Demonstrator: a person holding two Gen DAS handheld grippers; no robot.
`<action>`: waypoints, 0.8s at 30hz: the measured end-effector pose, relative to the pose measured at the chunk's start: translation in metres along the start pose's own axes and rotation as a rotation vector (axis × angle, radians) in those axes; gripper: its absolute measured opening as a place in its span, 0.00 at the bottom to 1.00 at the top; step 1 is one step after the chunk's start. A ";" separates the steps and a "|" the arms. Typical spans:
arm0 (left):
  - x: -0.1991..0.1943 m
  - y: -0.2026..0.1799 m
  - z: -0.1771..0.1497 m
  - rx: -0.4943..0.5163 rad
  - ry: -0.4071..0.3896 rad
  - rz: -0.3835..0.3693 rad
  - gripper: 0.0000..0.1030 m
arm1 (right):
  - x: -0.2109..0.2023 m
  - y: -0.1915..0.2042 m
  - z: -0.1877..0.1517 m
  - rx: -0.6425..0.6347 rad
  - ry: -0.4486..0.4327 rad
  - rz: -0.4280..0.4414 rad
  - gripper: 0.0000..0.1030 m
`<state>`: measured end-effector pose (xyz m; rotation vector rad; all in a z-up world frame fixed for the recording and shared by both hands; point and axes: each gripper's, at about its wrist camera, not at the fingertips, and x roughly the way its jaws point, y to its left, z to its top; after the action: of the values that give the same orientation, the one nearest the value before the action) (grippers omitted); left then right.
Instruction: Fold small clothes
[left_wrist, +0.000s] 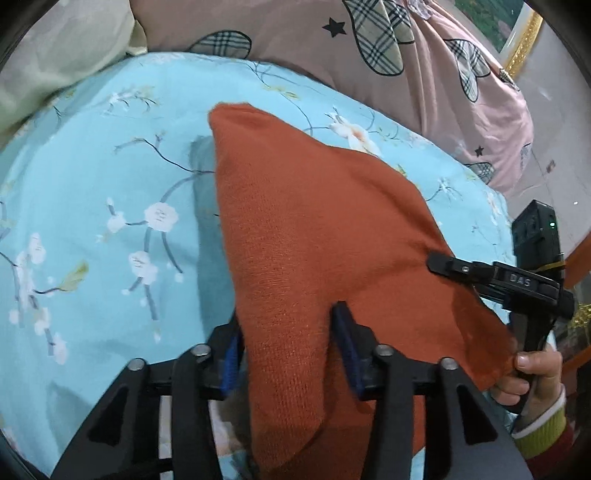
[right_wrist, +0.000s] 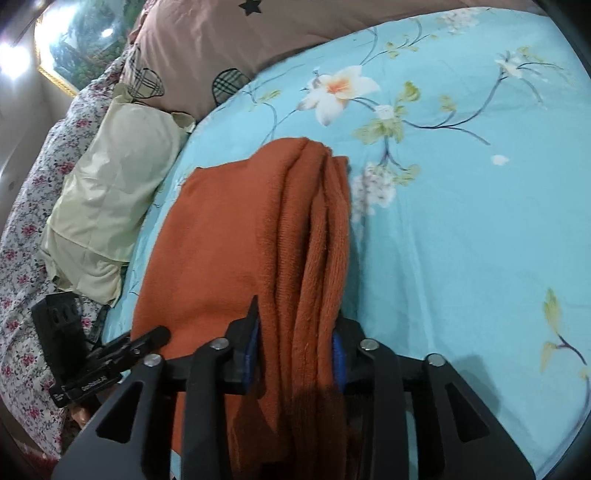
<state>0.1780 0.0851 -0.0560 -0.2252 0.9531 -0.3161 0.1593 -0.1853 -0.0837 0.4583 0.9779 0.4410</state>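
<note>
Tongs first: the left gripper (left_wrist: 290, 354) has its blue-padded fingers clamped on a thick fold of the orange knit garment (left_wrist: 306, 236), cloth bunched between the pads and running down past them toward the camera. Right gripper (right_wrist: 295, 350) is doing the same thing on its end, jaws squeezed onto a stack of several layers, so you can see the ridges of the folds standing up between the fingers (right_wrist: 338, 356).

The garment sits on the light blue floral bedsheet (left_wrist: 103, 177), part of it lifted off the sheet where the tongs hold it, and its far end pokes up to a blunt point in the left view.

No containers anywhere here, just bedding. A pink quilt with plaid heart patches (left_wrist: 332, 48) lies along the far edge of the sheet, and a pale yellow pillow (right_wrist: 114, 184) is next to it.

View differences: the left camera catches the right gripper from the side, plus the person's right hand (left_wrist: 532, 376) with a green-yellow cuff. The right camera shows the layered edge of the folds, a flowered red-and-white cover (right_wrist: 26, 236) beyond the pillow, and a gold-framed picture (right_wrist: 74, 48) up on the wall.
</note>
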 end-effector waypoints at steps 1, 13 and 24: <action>-0.005 0.001 -0.001 0.006 -0.007 0.018 0.51 | -0.005 0.000 -0.001 -0.001 -0.012 -0.026 0.44; -0.071 -0.007 -0.018 0.049 -0.112 -0.092 0.49 | -0.018 0.037 0.020 -0.121 -0.087 -0.091 0.43; -0.053 -0.026 -0.022 0.085 -0.064 -0.136 0.49 | 0.005 0.032 0.028 -0.096 -0.023 -0.064 0.11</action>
<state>0.1272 0.0790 -0.0193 -0.2214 0.8614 -0.4710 0.1815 -0.1607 -0.0559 0.3441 0.9422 0.4218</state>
